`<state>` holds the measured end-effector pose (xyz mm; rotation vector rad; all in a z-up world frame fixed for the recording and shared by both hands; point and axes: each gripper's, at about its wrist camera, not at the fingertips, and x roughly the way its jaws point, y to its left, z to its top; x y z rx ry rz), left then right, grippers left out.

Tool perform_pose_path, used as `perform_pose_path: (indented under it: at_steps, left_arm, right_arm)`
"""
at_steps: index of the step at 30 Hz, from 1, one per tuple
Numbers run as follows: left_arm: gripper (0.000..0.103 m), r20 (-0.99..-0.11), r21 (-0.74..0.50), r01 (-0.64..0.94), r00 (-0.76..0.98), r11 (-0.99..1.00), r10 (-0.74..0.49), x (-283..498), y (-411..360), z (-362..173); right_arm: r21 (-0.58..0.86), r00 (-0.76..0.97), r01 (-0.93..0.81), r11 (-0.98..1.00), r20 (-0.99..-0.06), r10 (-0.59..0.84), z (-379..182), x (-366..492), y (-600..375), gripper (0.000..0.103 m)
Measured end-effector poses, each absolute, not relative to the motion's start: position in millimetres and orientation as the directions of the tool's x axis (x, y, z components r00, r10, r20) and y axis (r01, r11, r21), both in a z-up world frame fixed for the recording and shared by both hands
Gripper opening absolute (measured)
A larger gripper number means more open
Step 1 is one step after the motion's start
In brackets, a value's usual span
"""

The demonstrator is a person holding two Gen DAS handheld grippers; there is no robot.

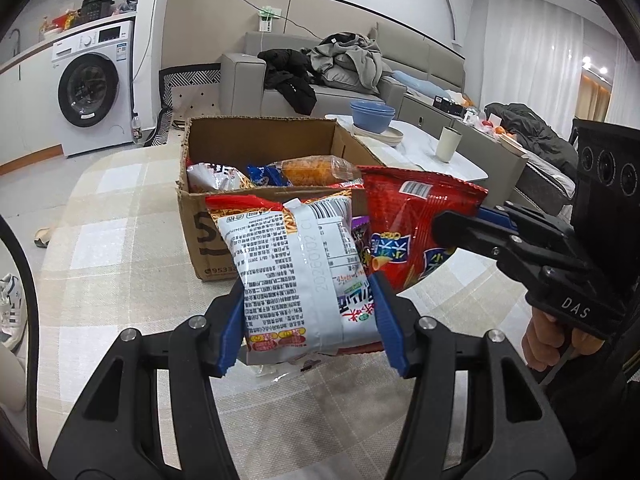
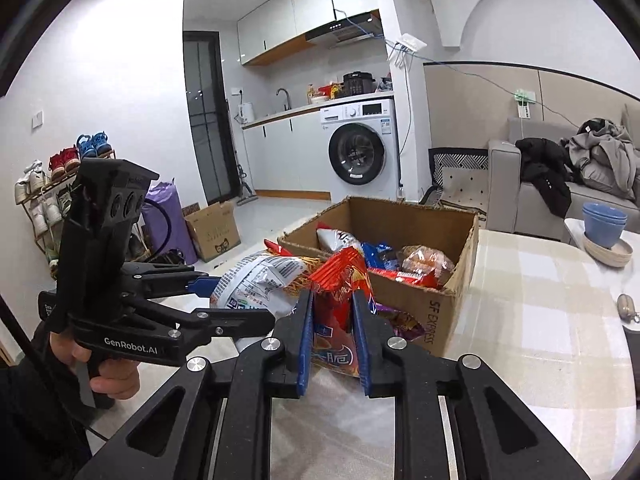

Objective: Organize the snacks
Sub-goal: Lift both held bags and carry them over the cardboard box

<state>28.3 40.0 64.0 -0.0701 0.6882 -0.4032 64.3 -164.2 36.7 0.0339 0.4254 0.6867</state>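
My left gripper [image 1: 310, 320] is shut on a white noodle snack packet [image 1: 294, 268] and holds it above the checked tablecloth, just in front of the open cardboard box [image 1: 256, 140]. My right gripper [image 2: 332, 336] is shut on a red chip bag [image 2: 340, 280], which also shows in the left wrist view [image 1: 404, 220], close beside the white packet [image 2: 256, 280]. The box [image 2: 460, 280] holds several snack packs, among them a bread pack [image 1: 308, 170] and a blue packet [image 1: 260, 174]. A purple packet [image 2: 400, 320] lies against the box's front wall.
The table carries a checked cloth [image 1: 120, 240]. Behind the box stand stacked blue bowls on a plate [image 1: 372, 116] and a white cup [image 1: 448, 144]. A sofa with clothes [image 1: 340, 64] and a washing machine [image 1: 92, 88] are farther back. A small object [image 2: 626, 306] lies at the table's right.
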Motion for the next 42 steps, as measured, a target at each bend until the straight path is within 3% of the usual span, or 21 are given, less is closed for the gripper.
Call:
perform_pose_path:
  at_steps: [20,42]
  left_arm:
    - [0.054,-0.557,-0.16,0.293,0.761,0.943,-0.332,28,42,101]
    - [0.054,-0.528,-0.129,0.206,0.814,0.97,-0.243,94,38,130]
  right_arm:
    - [0.185,0.76,-0.558,0.809,-0.278,0.587,62,57,-174,0.018]
    - [0.201,0.808,-0.496,0.845,-0.251,0.533,77,88,-170,0.018]
